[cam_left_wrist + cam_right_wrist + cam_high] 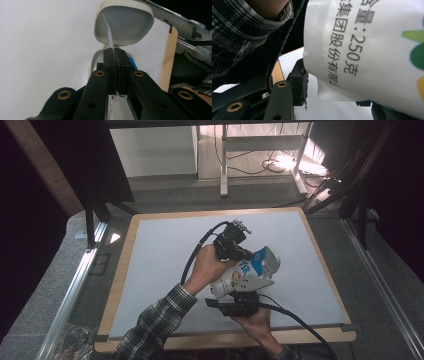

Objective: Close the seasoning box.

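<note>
The surface point(165, 270) is a big pale sheet on a wooden board, and I work over its middle so the cup has somewhere soft to land if it slips. The cup point(245, 275), a white carton with blue and green print, lies tilted on its side just above the surface, held up between both my tools.

My right fingers point(240, 292) come in from the near edge, forearm low, hand under the tool. They grip the body of the cup across its width, one black pad point(298, 82) pressing on the white wall beside the printed text. That hold is my anchor, I reckon: it keeps the cup steady against a pull.

My left fingers point(115, 65) reach in from the left, plaid sleeve point(150, 325) angled across, wrist bent so the tool points along the cup towards its open mouth point(124, 23). They are pinched tight together on the thin foil lid point(108, 31), which stands up as a flap from the rim. I judge that grip is for peeling.
</note>
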`<action>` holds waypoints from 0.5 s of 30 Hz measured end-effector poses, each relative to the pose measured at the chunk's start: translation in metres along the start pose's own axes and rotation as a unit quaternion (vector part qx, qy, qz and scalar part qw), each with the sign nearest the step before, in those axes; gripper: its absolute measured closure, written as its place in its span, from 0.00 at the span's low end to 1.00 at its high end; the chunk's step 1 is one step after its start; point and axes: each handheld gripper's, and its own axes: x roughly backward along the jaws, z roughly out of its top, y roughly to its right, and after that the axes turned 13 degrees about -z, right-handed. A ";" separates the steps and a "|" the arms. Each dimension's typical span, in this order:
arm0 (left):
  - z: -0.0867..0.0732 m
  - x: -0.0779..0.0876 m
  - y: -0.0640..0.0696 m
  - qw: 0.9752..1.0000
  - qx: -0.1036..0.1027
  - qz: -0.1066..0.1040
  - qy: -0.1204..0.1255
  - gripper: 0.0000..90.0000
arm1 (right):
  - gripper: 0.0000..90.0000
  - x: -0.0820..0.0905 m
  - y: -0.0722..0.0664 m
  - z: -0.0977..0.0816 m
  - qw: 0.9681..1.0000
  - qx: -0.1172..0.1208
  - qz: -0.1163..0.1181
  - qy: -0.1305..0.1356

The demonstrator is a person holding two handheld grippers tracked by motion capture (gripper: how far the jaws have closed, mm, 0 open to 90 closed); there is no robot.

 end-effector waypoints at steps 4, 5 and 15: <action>0.000 0.000 0.000 1.000 0.002 0.000 0.000 0.98 | 0.60 0.000 0.000 0.000 1.000 0.001 -0.001 0.001; 0.000 0.000 0.000 1.000 0.002 0.000 0.000 0.98 | 0.60 0.000 0.000 0.000 1.000 0.001 -0.001 0.001; 0.001 0.000 -0.001 1.000 0.003 -0.001 -0.003 0.98 | 0.60 0.000 0.000 0.001 1.000 -0.001 0.000 0.003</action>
